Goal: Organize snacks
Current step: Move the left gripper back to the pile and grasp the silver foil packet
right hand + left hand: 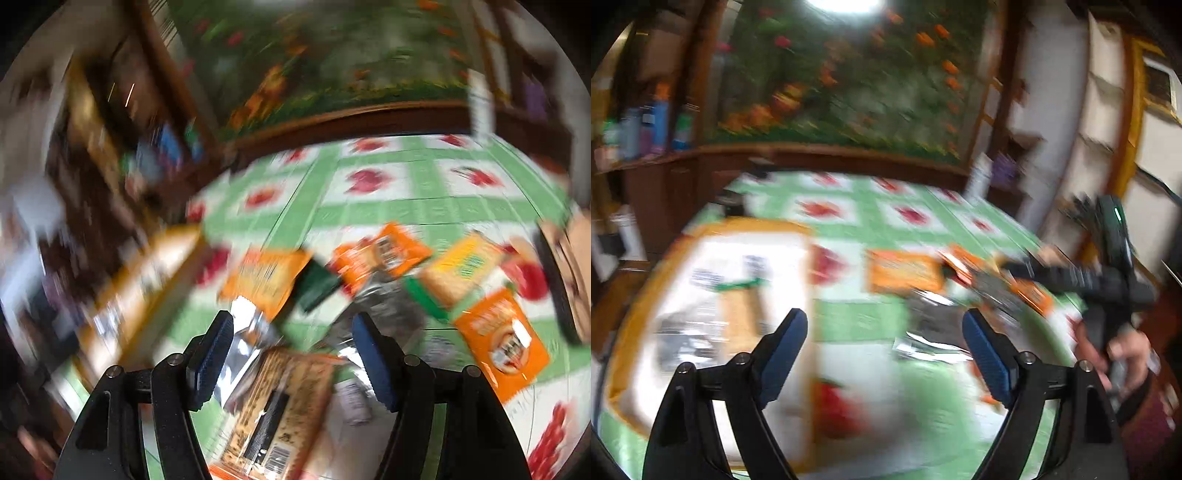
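The frames are motion-blurred. My left gripper (884, 325) hovers open over the flowered green tablecloth (860, 321), with nothing between its blue pads. An orange-rimmed box (701, 295) with white contents lies just to its left. An orange snack packet (905, 275) lies ahead of it. My right gripper (291, 332) is open above a scattered pile of snacks. A beige packet (280, 406) and a silver packet (251, 332) lie under its jaws. Beyond it are orange packets (266, 280) (384, 254) (502, 339), a yellow one (461, 269) and a dark green one (317, 284).
A hand (1123, 350) holds the right gripper's black body (1108, 280) at the table's right side. A dark wooden ledge (831, 155) and a flower mural (849, 81) stand behind the table. Bottles (661, 125) crowd a shelf at the back left.
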Action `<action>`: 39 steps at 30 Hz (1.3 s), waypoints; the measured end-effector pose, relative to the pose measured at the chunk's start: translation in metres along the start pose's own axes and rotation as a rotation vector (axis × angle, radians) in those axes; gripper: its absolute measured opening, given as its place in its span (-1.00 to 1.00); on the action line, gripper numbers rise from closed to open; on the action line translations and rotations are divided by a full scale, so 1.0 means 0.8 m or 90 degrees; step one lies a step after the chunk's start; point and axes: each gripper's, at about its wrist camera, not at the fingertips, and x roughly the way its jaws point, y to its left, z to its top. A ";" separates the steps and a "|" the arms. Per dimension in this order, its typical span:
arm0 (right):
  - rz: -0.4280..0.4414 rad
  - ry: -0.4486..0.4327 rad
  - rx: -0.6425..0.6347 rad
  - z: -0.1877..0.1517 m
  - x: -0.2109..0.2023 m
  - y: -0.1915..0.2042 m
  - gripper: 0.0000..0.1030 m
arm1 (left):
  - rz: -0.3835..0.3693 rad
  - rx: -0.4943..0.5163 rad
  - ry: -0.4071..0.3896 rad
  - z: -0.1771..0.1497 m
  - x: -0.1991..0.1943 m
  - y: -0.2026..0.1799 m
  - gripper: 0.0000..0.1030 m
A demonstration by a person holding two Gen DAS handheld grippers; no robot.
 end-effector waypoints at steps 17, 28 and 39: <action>0.044 0.032 0.053 -0.004 0.006 -0.007 0.39 | -0.009 -0.005 0.248 0.006 0.176 -0.036 0.67; 0.016 0.066 0.025 -0.013 0.018 0.008 0.39 | 0.077 0.094 0.206 -0.002 0.181 -0.055 0.27; -0.016 0.078 0.018 -0.028 0.020 0.009 0.39 | 0.045 0.055 0.131 0.012 0.146 -0.037 0.16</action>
